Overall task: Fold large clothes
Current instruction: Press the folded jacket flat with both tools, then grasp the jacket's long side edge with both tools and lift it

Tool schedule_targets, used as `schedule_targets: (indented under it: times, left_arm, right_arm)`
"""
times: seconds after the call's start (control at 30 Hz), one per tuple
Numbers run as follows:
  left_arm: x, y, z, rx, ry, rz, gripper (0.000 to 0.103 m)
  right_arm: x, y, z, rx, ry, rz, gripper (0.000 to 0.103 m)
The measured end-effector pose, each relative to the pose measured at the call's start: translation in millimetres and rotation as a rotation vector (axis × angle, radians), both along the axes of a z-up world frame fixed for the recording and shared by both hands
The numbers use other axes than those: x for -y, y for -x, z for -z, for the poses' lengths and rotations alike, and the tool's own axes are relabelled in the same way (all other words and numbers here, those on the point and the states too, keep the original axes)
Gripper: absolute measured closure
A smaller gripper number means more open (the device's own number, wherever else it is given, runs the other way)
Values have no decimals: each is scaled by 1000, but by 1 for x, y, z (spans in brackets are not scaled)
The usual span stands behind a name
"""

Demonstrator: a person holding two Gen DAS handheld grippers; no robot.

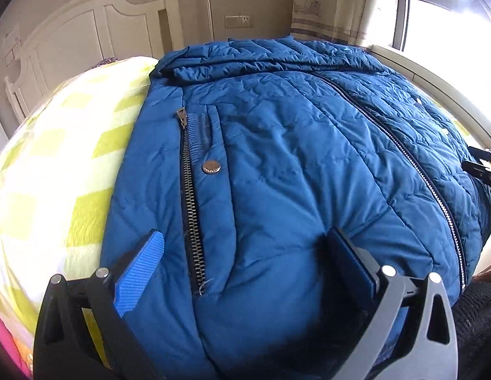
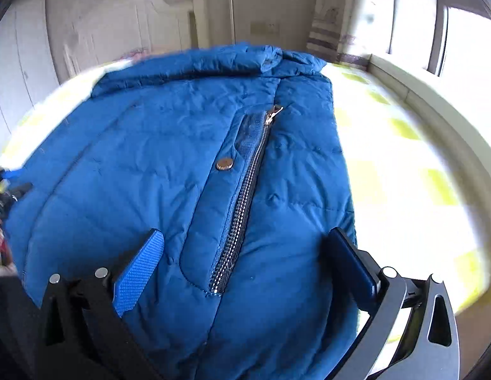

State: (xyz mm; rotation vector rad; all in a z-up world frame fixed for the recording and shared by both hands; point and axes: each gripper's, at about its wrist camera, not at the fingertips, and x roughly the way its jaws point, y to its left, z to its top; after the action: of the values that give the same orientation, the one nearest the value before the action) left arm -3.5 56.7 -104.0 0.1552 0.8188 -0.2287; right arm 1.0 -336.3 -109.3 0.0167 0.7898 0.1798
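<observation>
The blue padded jacket (image 1: 277, 164) fills mid-frame in both views, spread on the green-checked bedcover (image 1: 64, 158). The left gripper (image 1: 245, 269) and right gripper (image 2: 248, 266) are both spread wide, empty, straddling its pocket zips at lower frame.

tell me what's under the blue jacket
The jacket lies on a yellow-and-white checked blanket, which shows beside it in both views. Whatever is directly beneath the jacket, and beneath the blanket, is covered.
</observation>
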Motion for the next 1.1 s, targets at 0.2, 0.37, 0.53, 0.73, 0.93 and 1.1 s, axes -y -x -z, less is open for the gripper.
schedule_targets:
  times: [0.2, 0.37, 0.53, 0.73, 0.93, 1.1]
  left_arm:
    - [-6, 5, -8, 7, 29, -21, 3]
    - [-54, 22, -25, 50, 118, -106, 3]
    - [-86, 33, -7, -19, 208, -133, 3]
    - [-47, 44, -2, -23, 92, -24, 2]
    - [-45, 42, 1, -63, 54, 6, 2]
    - [-43, 41, -7, -51, 116, 37, 62]
  right_arm:
    - [2, 1, -10, -21, 33, 13, 6]
    - [31, 21, -15, -31, 2, 73, 5]
    - [49, 35, -3, -63, -60, 93, 6]
    - [22, 38, -7, -47, -46, 18, 23]
    - [21, 38, -6, -40, -38, -14, 22]
    - [18, 38, -8, -19, -119, -52, 63]
